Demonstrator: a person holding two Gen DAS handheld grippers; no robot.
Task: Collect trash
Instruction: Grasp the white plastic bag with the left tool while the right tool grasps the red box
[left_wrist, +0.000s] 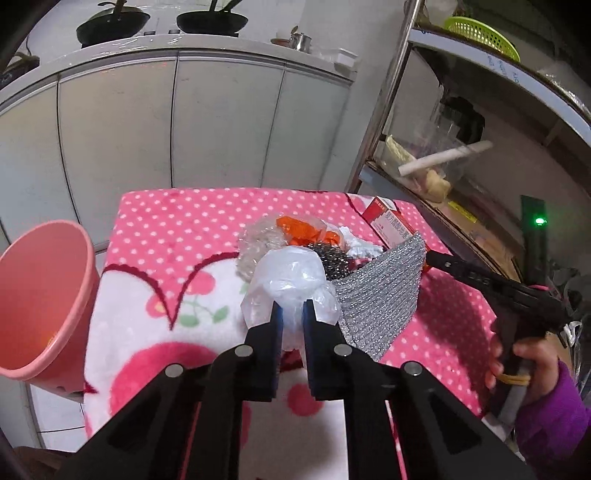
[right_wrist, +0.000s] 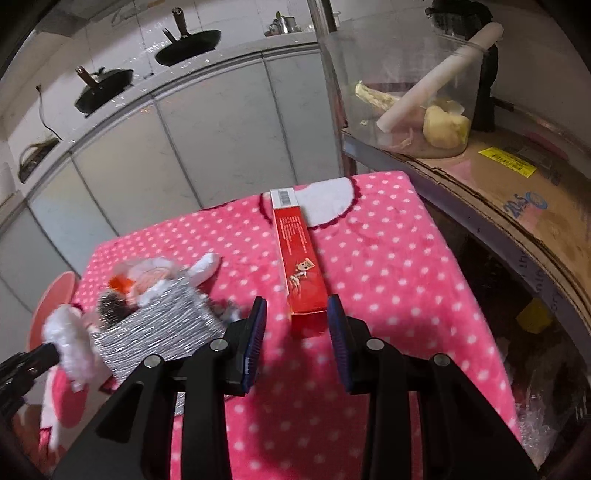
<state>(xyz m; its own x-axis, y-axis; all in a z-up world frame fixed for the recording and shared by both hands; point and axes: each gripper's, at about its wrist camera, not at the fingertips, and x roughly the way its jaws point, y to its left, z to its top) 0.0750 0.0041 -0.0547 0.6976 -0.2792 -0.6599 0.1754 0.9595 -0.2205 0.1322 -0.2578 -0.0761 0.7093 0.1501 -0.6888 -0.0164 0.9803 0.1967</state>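
Step in hand: pickup. Left gripper jaws clamped on crumpled white plastic bag, at the near edge of the trash pile on the pink-blanketed desk.

Next, as I judge: carry to pink bin (left, off the desk edge).

Right gripper jaws apart, astride red carton; barcode visible, print unreadable.

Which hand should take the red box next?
Right. The right gripper stands open with the red box end between its fingers, while the left gripper is shut on the white plastic bag.
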